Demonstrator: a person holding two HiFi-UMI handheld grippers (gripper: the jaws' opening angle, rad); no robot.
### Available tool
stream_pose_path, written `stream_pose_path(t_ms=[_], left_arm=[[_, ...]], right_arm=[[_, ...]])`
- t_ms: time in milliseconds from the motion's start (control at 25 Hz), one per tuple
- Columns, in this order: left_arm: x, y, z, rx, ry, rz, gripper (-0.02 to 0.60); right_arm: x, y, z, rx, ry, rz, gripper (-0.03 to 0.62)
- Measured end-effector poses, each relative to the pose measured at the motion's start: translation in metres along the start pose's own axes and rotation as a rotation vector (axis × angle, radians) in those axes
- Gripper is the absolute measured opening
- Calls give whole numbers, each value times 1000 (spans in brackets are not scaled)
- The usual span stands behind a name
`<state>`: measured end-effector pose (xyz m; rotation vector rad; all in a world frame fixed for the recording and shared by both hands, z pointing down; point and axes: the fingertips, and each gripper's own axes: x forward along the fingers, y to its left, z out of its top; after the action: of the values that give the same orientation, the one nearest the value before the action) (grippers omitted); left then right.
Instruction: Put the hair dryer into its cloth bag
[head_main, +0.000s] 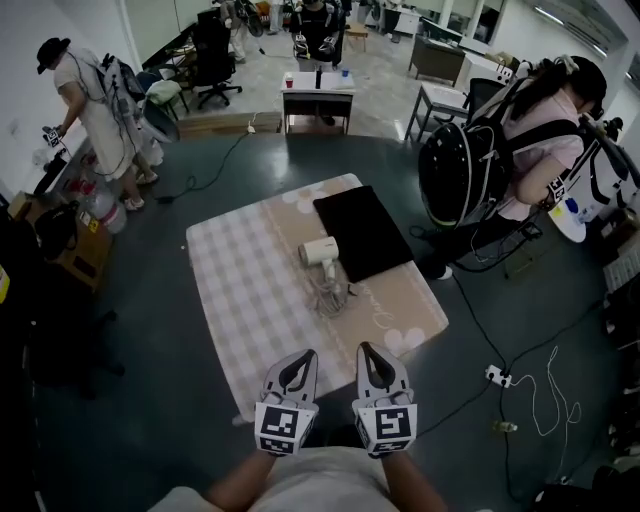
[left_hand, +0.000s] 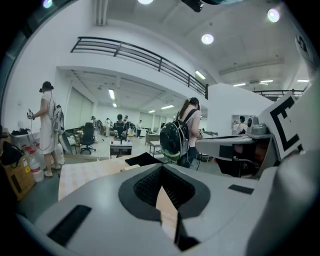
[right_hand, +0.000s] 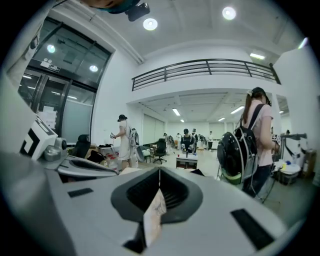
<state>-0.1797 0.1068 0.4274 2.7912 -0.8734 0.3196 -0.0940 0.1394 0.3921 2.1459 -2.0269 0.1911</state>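
Observation:
In the head view a white hair dryer (head_main: 320, 252) lies on the checked tablecloth (head_main: 240, 290), its grey cord (head_main: 328, 292) bunched just in front of it. The black cloth bag (head_main: 362, 232) lies flat right behind and to the right of the dryer, touching it. My left gripper (head_main: 307, 354) and right gripper (head_main: 366, 349) hover side by side over the table's near edge, well short of the dryer, both shut and empty. The left gripper view shows shut jaws, my left gripper (left_hand: 161, 168) pointing towards the bag (left_hand: 142, 159). In the right gripper view my right gripper (right_hand: 159, 172) is shut too.
A person with a black backpack (head_main: 462, 175) stands by the table's right side. Another person in a hat (head_main: 100, 110) stands at the far left beside boxes (head_main: 62, 240). A small table (head_main: 318, 95) is behind. A power strip and cables (head_main: 497, 376) lie on the floor at right.

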Motion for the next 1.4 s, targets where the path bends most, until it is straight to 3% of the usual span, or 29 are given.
stream_pose_path(t_ms=[240, 680, 1000, 1200, 1400], left_arm=[[35, -6, -10, 5, 39, -53, 8], [137, -4, -14, 128, 174, -35, 8], [234, -30, -31, 265, 312, -78, 8], [283, -43, -50, 417, 414, -125, 8], [326, -47, -68, 514, 496, -151, 8]], right_arm=[[19, -33, -15, -1, 50, -31, 15], [97, -103, -39, 52, 102, 64, 15], [132, -187, -69, 134, 117, 6, 15], [136, -229, -96, 171, 142, -26, 15], [139, -266, -126, 212, 166, -61, 15]])
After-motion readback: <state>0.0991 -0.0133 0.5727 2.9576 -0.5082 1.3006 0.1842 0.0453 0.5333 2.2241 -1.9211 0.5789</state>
